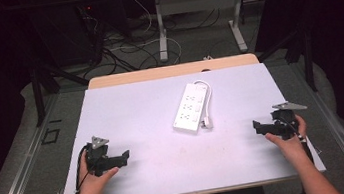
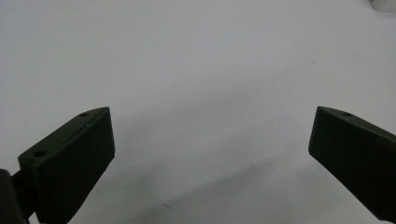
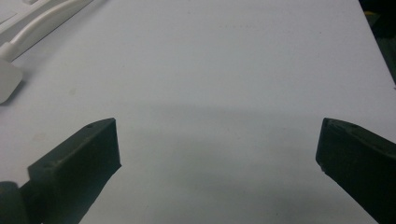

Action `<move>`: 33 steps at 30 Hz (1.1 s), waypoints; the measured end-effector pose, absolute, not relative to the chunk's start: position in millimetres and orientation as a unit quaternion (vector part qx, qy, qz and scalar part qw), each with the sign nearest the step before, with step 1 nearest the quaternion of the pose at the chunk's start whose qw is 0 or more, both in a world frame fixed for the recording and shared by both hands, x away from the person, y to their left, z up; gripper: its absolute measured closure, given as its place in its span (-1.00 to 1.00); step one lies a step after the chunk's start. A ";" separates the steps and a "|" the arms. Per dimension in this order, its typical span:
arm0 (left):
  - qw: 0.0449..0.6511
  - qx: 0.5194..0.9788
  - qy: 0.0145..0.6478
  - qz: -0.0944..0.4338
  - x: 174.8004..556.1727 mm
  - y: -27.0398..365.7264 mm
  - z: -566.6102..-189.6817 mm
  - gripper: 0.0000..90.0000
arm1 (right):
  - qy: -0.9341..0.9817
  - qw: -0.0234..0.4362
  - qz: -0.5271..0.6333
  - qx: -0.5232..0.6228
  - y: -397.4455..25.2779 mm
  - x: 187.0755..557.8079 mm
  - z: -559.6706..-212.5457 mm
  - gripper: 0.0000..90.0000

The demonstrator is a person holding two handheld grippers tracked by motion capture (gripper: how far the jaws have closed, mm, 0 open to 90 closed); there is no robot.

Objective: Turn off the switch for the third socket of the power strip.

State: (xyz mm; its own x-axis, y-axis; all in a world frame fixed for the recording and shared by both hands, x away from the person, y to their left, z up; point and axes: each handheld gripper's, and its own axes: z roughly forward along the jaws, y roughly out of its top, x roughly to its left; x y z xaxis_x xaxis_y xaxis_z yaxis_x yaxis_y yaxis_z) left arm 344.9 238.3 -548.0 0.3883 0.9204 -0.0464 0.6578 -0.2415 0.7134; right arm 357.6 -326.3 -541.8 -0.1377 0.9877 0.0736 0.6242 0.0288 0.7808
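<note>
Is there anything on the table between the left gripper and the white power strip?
No. In the high view, the stretch of white table between the left gripper and the power strip is bare.

A white-topped table (image 1: pixel 132 117) carries a white power strip (image 1: pixel 191 107), its cord and plug (image 1: pixel 207 121) alongside, lying well ahead of both pairs of jaws and between them, with bare white surface directly under each spread pair.
</note>
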 end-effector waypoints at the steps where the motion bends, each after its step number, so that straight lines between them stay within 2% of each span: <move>1: 0.336 0.761 0.517 0.199 344.5 238.2 -546.8 -0.99 | 0.674 0.266 0.349 0.594 -324.2 357.0 -540.7 -1.00; 7: 0.345 0.752 0.525 0.199 341.2 237.1 -544.6 -0.99 | 0.688 0.266 0.365 0.567 -311.4 353.8 -537.9 -1.00; 18: 0.342 0.766 0.508 0.196 335.9 222.3 -541.8 -0.99 | 0.712 0.258 0.380 0.532 -297.1 349.9 -538.6 -1.00; 33: 0.359 0.773 0.487 0.190 329.0 205.1 -537.7 -0.93 | 0.720 0.253 0.383 0.520 -292.9 348.4 -538.9 -1.00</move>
